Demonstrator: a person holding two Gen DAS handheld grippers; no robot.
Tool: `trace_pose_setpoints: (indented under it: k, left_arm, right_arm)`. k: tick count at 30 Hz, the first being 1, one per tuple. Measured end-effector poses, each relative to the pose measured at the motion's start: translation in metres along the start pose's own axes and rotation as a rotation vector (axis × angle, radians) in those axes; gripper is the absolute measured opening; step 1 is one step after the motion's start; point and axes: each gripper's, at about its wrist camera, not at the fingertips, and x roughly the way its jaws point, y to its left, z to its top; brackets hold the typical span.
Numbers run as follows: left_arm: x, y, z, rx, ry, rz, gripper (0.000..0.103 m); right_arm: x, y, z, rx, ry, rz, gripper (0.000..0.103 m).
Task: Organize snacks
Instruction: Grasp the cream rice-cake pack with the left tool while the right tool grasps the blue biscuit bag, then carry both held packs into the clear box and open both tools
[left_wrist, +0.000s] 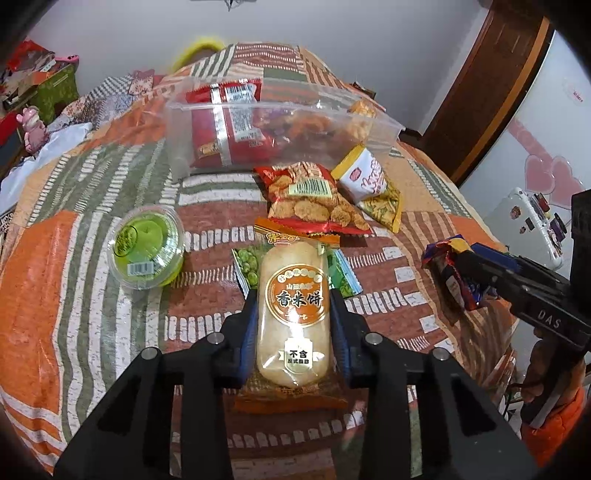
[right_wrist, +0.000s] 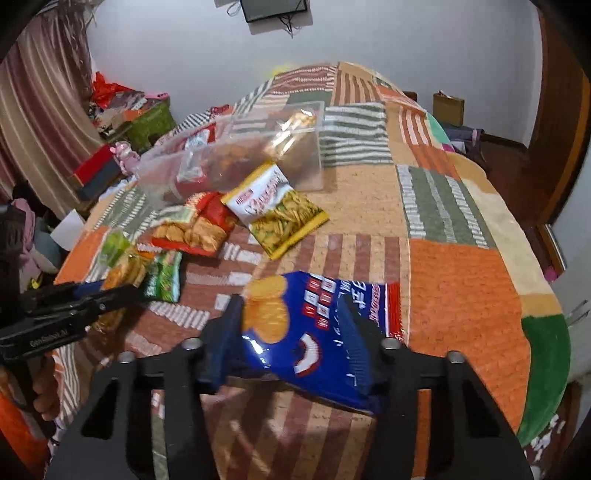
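Note:
My left gripper (left_wrist: 293, 295) is shut on a pale rice cracker pack (left_wrist: 293, 314) with an orange label, held above the bed. My right gripper (right_wrist: 291, 306) is shut on a blue chip bag (right_wrist: 314, 328); it shows from the side in the left wrist view (left_wrist: 476, 273). A clear plastic bin (left_wrist: 273, 136) ahead holds a red snack bag (left_wrist: 229, 125) and other snacks. In front of it lie a red cracker bag (left_wrist: 314, 199), a white-yellow snack bag (left_wrist: 373, 188), a green pea packet (left_wrist: 247, 269) and a green jelly cup (left_wrist: 146, 247).
Everything lies on a patchwork quilt (right_wrist: 461, 288) covering a bed. Boxes and a pink toy (left_wrist: 33, 125) crowd the left side. A white fridge (left_wrist: 532, 155) and wooden door frame stand at the right. The bed edge curves away at the right in the right wrist view.

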Motion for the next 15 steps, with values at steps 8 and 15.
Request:
trace_pose_setpoints:
  k: [8,15]
  left_arm:
    - [-0.025,-0.003,0.008,0.014,-0.070,0.003,0.035]
    - [-0.024,-0.010,0.009,0.035,-0.071,-0.003,0.035]
  right_arm:
    - [-0.002,0.001,0.005,-0.004,-0.003,-0.029,0.040]
    - [0.003,-0.013,-0.003,0.028,0.033,-0.102,0.100]
